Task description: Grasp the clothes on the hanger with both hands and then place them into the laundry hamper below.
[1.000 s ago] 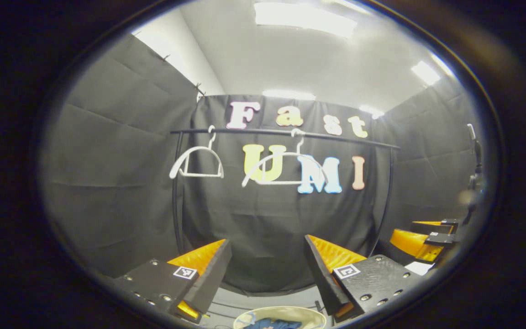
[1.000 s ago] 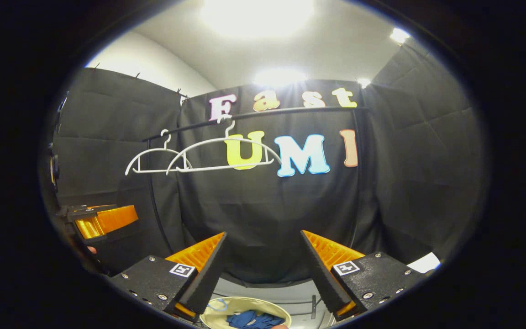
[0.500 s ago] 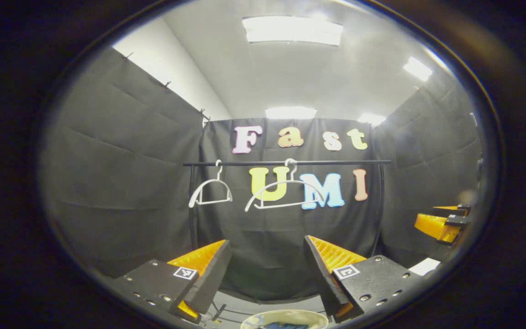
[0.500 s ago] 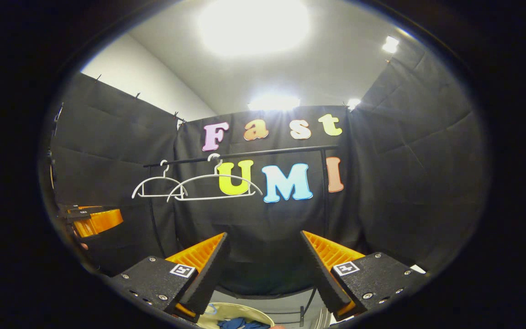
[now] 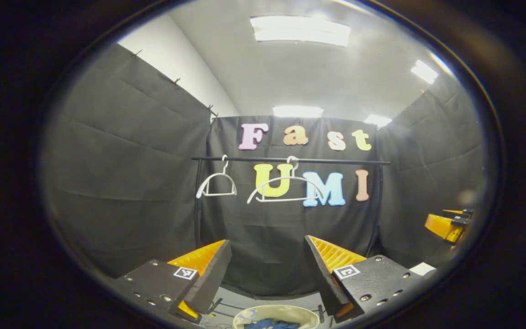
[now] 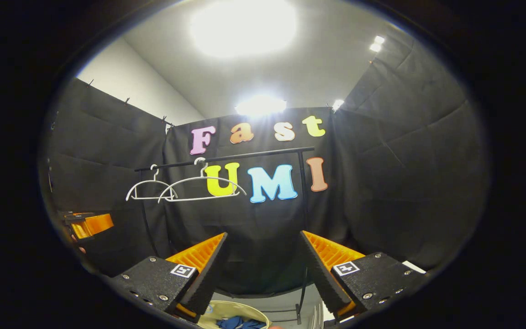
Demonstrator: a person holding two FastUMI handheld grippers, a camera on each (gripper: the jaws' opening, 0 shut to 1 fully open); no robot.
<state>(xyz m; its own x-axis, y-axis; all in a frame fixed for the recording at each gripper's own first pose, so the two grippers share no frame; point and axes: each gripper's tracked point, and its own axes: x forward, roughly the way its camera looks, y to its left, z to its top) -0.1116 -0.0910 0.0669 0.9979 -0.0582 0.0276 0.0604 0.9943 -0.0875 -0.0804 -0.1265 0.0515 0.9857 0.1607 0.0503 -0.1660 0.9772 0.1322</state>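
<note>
**Both grippers empty, clothes in the hamper below**

Nearest you in the left gripper view, your left gripper (image 5: 267, 269) has its jaws spread wide with nothing between them. Just below and between its fingers (image 5: 206, 269) you see the pale rim of the laundry hamper (image 5: 277, 311), and inside it the blue clothes (image 5: 270, 324) lie bunched at the bottom edge of the picture.

In the right gripper view, your right gripper (image 6: 264, 267) is likewise wide open and holds nothing. The laundry hamper (image 6: 226, 310) sits low and a little to the left of centre under it, with the blue clothes (image 6: 238, 323) inside.

Each gripper also appears in the other's view, off to the side: the right gripper (image 5: 448, 225) at the right edge of the left gripper view, the left gripper (image 6: 87, 225) at the left edge of the right gripper view.

Farther off, a dark clothes rail (image 5: 290, 160) runs across in front of the far wall. Two white hangers hang from it, both bare: a smaller hanger (image 5: 216, 183) on the left and a wider hanger (image 5: 285, 188) to its right, near but apart. The rail's upright (image 6: 303, 219) stands behind your right gripper.
</note>
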